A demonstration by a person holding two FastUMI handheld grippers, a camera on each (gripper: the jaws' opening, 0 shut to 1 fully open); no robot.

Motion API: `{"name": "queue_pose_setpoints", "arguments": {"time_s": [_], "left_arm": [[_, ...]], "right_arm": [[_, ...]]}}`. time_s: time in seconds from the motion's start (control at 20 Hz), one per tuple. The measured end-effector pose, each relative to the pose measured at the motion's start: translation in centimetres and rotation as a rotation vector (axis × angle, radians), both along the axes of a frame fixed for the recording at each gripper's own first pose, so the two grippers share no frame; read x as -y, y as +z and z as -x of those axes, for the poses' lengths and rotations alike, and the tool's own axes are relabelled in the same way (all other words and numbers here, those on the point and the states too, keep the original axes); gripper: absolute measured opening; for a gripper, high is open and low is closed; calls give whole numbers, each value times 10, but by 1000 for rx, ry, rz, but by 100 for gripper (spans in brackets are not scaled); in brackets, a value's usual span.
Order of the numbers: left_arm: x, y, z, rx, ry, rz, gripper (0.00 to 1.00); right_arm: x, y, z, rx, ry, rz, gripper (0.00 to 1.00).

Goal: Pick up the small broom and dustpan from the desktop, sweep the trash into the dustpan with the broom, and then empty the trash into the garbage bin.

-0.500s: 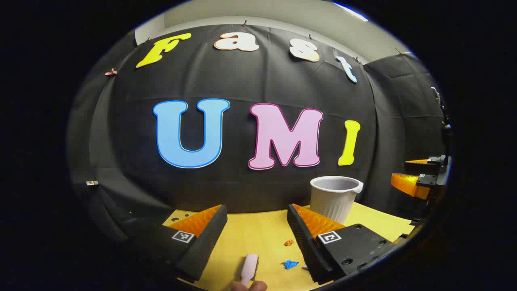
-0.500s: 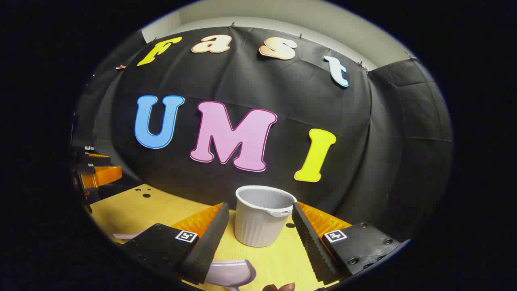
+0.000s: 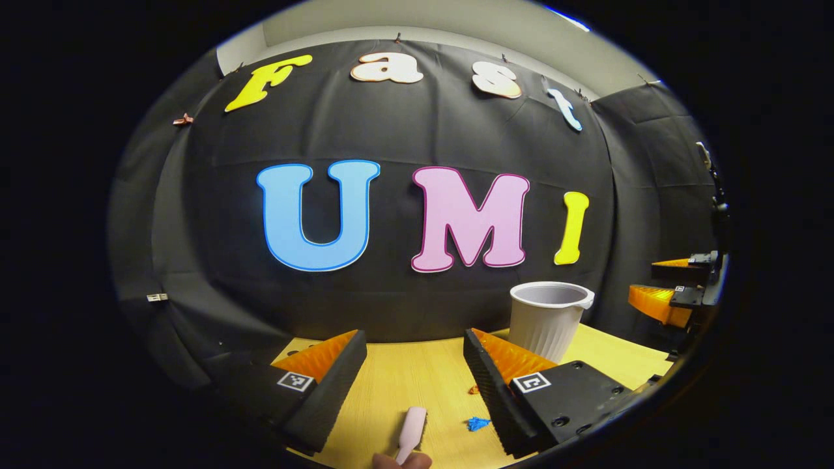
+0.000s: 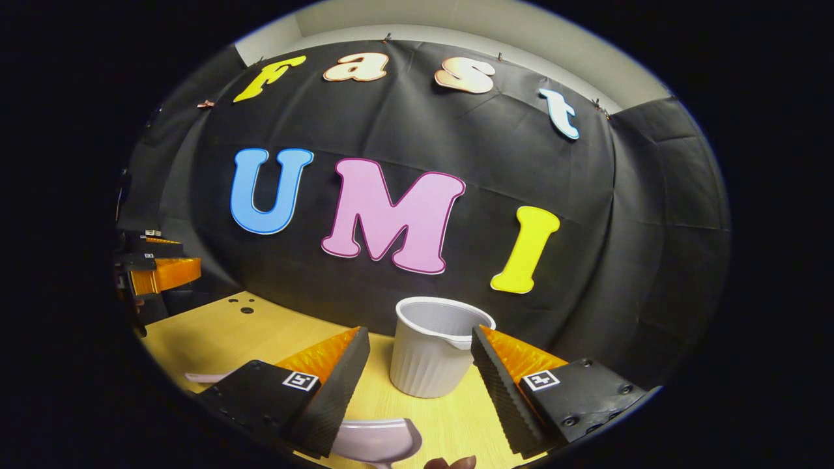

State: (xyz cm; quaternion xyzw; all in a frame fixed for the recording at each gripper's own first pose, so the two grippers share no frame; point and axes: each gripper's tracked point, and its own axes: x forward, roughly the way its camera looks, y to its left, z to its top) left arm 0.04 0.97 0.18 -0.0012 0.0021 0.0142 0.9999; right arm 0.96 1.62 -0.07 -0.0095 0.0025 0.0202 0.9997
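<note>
While wide apart, marker-tagged left tongs [image 3: 414, 342]

Both views sharp at centre, strong fisheye bending toward edges. Light from overhead: bright strip at top right of left gripper view. Surface [image 3: 417, 378] evenly lit, mild sheen. Cloth wall dim. Soft shadows under bin [image 4: 435, 355].
</note>
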Motion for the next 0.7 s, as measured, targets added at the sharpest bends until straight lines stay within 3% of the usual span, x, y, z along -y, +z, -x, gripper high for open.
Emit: {"name": "queue_pose_setpoints", "arguments": {"time_s": [0.4,0.55,0.7], "left_arm": [[-2,-3,-7,-8,-9,1,95],[-5,-5,-7,-13,-11,-6,95],[-6,-7,-5,-14,-17,-2,95]], "right_arm": [[-4,-4,0,-13,12,7,98],[-25,-30,11,-108,148,-12,97],[-36,-81,35,-295,276,-43,97]]}}
